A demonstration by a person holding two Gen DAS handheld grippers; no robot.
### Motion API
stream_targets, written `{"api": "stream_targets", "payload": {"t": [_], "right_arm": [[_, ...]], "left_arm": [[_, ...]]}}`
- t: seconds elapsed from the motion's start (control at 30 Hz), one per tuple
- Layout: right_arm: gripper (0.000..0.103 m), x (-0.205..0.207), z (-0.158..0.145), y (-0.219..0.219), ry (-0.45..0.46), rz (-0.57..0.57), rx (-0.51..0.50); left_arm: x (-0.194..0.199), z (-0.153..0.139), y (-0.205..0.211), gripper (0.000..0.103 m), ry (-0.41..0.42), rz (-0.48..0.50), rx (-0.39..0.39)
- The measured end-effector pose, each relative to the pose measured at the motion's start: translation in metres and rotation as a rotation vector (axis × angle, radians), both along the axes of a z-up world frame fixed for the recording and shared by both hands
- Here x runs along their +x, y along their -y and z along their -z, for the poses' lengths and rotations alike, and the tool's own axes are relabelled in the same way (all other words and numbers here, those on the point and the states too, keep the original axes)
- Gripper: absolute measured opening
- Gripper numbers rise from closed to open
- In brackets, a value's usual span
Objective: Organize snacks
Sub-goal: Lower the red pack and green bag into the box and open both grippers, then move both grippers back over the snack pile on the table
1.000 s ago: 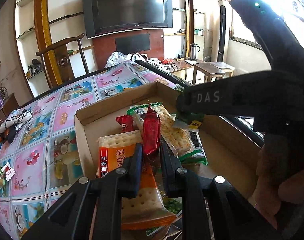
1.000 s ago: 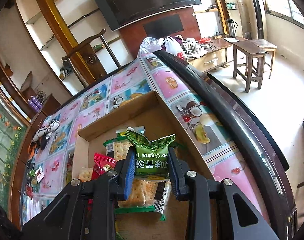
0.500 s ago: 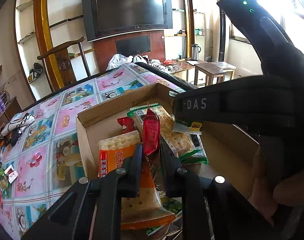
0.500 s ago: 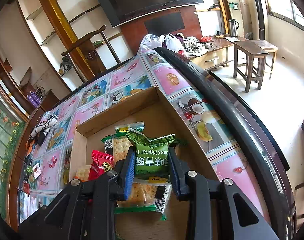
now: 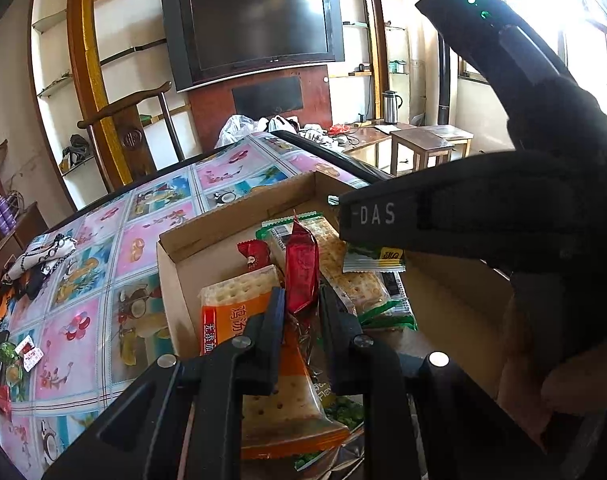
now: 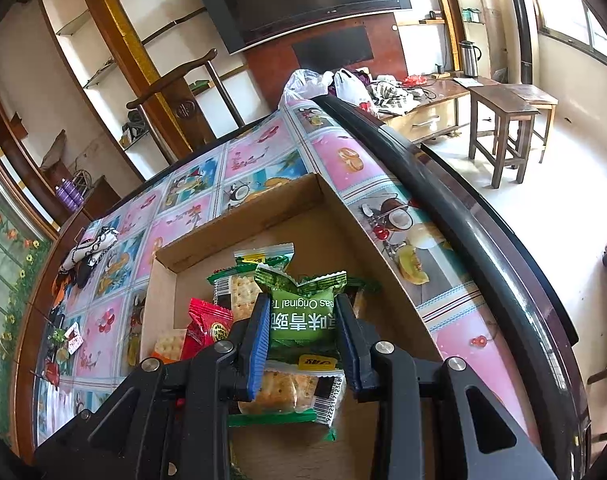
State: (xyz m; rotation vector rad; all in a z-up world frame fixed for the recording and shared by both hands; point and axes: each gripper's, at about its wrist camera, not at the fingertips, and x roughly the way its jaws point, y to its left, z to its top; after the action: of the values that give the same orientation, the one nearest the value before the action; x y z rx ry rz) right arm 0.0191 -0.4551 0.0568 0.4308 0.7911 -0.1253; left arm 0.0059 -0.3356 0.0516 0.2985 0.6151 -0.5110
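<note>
An open cardboard box (image 6: 263, 212) on the table holds several snack packs. My right gripper (image 6: 302, 320) is shut on a green pea packet (image 6: 302, 312), held just above a cracker pack (image 6: 283, 392) in the box. A red packet (image 6: 207, 320) lies to its left. In the left wrist view my left gripper (image 5: 301, 304) is shut on a thin red candy wrapper (image 5: 301, 268), over an orange cracker pack (image 5: 231, 312) at the box's (image 5: 231, 228) near side. The right gripper (image 5: 345, 220) reaches in from the right, and the green packet's lower edge (image 5: 373, 256) shows under it.
The table carries a fruit-print cloth (image 6: 263, 160) with a dark raised rim (image 6: 443, 168) on the right. A patterned cloth bundle (image 5: 43, 252) and small wrappers (image 5: 27, 356) lie far left. A wooden chair (image 5: 131, 120) stands behind. A person's hand (image 5: 543, 360) holds the right gripper.
Both grippers keep their grips and stay almost still. The left wrist view has tilted very slightly.
</note>
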Motion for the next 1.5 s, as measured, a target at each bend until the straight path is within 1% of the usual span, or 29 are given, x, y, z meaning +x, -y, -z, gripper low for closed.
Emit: {"api": "stream_targets", "payload": {"t": [0.1,0.13,0.17,0.2,0.23,0.27,0.37,0.47,0.63,0.8,0.93,1.03,1.17,1.2,1.27,1.37,1.43,1.47,1.5], "right_arm": [[0.034,-0.001,-0.001,0.000,0.006,0.001,0.002],[0.036,-0.001,-0.001,0.000,0.009,0.004,0.001],[0.042,-0.001,-0.002,0.000,0.013,0.007,-0.001],[0.044,-0.002,-0.003,0.000,0.017,0.013,-0.007],[0.046,-0.003,-0.004,0.000,0.024,0.017,-0.011],[0.048,-0.004,-0.006,0.000,0.032,0.017,-0.013],[0.049,-0.006,-0.010,-0.001,0.051,0.022,-0.025],[0.049,-0.008,-0.014,0.000,0.078,0.026,-0.020],[0.049,-0.014,-0.023,0.000,0.131,0.044,-0.030],[0.049,-0.014,-0.025,-0.002,0.144,0.041,-0.034],[0.049,-0.015,-0.027,-0.007,0.159,0.029,-0.048],[0.049,-0.015,-0.028,-0.011,0.164,0.022,-0.064],[0.049,-0.014,-0.027,-0.015,0.157,0.014,-0.079],[0.049,-0.013,-0.026,-0.016,0.157,0.012,-0.084],[0.049,-0.014,-0.027,-0.018,0.165,0.009,-0.093],[0.049,-0.019,-0.034,-0.025,0.217,-0.014,-0.108],[0.049,-0.021,-0.039,-0.034,0.259,-0.040,-0.130],[0.049,-0.022,-0.040,-0.039,0.273,-0.055,-0.140],[0.049,-0.023,-0.043,-0.049,0.296,-0.089,-0.154]], "left_arm": [[0.001,0.000,-0.001,0.017,-0.003,-0.004,-0.003],[0.001,0.000,-0.001,0.019,-0.005,-0.005,-0.004],[0.002,0.000,-0.002,0.022,-0.008,-0.007,-0.006],[0.002,0.000,-0.002,0.025,-0.008,-0.009,-0.009],[0.002,0.000,-0.003,0.030,-0.007,-0.010,-0.013],[0.002,-0.001,-0.004,0.035,-0.003,-0.012,-0.016],[0.001,-0.003,-0.004,0.041,0.011,-0.016,-0.015],[0.002,-0.006,-0.008,0.044,0.019,-0.022,-0.022],[0.005,-0.018,-0.024,0.045,0.007,-0.045,-0.065],[0.014,-0.028,-0.056,0.048,-0.009,-0.099,-0.108],[0.025,-0.031,-0.097,0.049,-0.021,-0.181,-0.125],[0.034,-0.028,-0.137,0.049,-0.034,-0.257,-0.140],[0.038,-0.024,-0.192,0.049,-0.021,-0.382,-0.116],[0.039,-0.023,-0.214,0.049,-0.019,-0.432,-0.113],[0.038,-0.023,-0.248,0.049,-0.021,-0.502,-0.128],[0.037,-0.020,-0.310,0.050,-0.040,-0.642,-0.178],[0.038,-0.013,-0.350,0.050,-0.086,-0.742,-0.237],[0.038,-0.010,-0.361,0.050,-0.092,-0.784,-0.235],[0.037,-0.008,-0.370,0.050,-0.089,-0.825,-0.217]]}}
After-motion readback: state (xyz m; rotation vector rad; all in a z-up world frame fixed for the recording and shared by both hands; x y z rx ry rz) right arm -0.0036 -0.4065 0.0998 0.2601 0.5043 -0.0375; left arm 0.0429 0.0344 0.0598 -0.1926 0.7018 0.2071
